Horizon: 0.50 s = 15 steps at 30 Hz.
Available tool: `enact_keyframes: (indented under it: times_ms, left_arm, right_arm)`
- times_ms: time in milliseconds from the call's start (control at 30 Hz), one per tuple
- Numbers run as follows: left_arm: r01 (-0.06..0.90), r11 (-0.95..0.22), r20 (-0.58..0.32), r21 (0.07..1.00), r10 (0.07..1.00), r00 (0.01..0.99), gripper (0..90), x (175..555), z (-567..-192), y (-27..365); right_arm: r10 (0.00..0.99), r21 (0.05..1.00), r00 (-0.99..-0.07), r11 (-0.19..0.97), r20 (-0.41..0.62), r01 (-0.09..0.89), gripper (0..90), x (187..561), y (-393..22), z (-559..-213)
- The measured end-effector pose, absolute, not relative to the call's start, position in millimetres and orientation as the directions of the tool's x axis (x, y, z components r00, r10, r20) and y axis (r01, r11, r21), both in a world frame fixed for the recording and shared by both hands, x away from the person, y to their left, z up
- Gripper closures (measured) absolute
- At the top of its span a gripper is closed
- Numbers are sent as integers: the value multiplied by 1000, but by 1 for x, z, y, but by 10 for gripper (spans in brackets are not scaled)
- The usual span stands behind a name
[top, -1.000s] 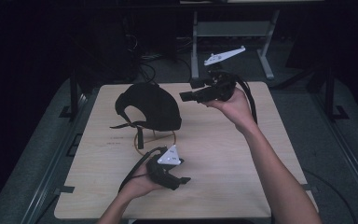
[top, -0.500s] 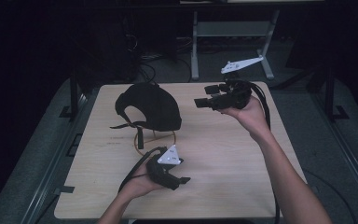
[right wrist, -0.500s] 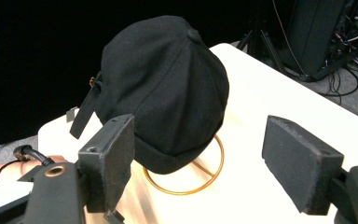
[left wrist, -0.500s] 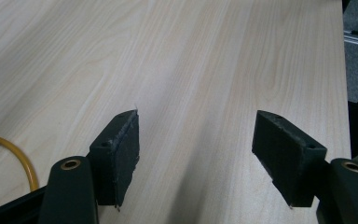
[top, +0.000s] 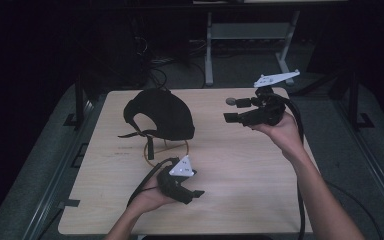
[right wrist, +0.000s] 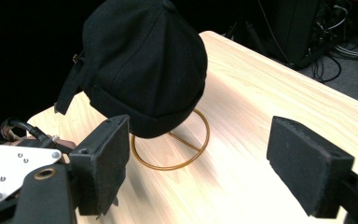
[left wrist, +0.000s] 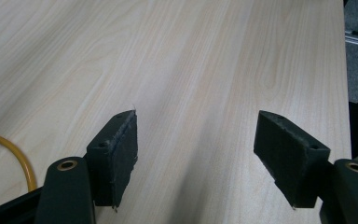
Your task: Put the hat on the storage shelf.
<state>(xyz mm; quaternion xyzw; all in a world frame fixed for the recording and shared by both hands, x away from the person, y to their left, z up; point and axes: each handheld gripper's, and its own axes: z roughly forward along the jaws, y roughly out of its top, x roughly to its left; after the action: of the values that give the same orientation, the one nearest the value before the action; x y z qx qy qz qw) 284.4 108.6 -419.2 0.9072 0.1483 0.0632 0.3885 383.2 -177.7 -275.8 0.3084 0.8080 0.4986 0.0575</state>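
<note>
Starting near: left gripper (top: pixel 194 192) sits low at the near edge of the table (top: pixel 240 170), same spot as a second ago, pointing right. Its jaws stand wide apart with nothing between them; the left gripper view has bare wood ahead and a sliver of the yellow wire ring (left wrist: pixel 14 154) at far left.

Mid-table, left of centre: black cap (top: pixel 160 114) perched on that wire stand, ring base (top: pixel 167 150) flat on the wood, strap hanging off the near-left side. Cap hasn't shifted across the three high-view frames.

Far right: right gripper (top: pixel 232 111) is the one that changed. A second ago it was close to the cap's right side; now it has pulled back right and sits higher, held up in the palm, well apart from the cap (grey plate tipped up toward the far edge). Jaws spread wide, empty. The right gripper view looks back at the cap (right wrist: pixel 144 65), with the ring (right wrist: pixel 172 149) below it and the left gripper's plate (right wrist: pixel 14 165) at lower left.

Read: the retreat looks like a re-aim, not a grasp. Nothing is held yet, cap is untouched on the stand. Likely next is a fresh approach from the right onto the cap's lower band, left gripper free to steady the stand. Risk: thin stand tips if the pull is sideways.
</note>
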Motion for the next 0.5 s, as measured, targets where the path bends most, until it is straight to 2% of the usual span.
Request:
enact_keyframes:
  times_ms: [500]
  left_arm:
    - [224, -655, -1, 722, 323, 946, 291, 284, -419, 109]
  right_arm:
    - [581, 834, -783, 304, 221, 461, 171, 368, -202, -293]
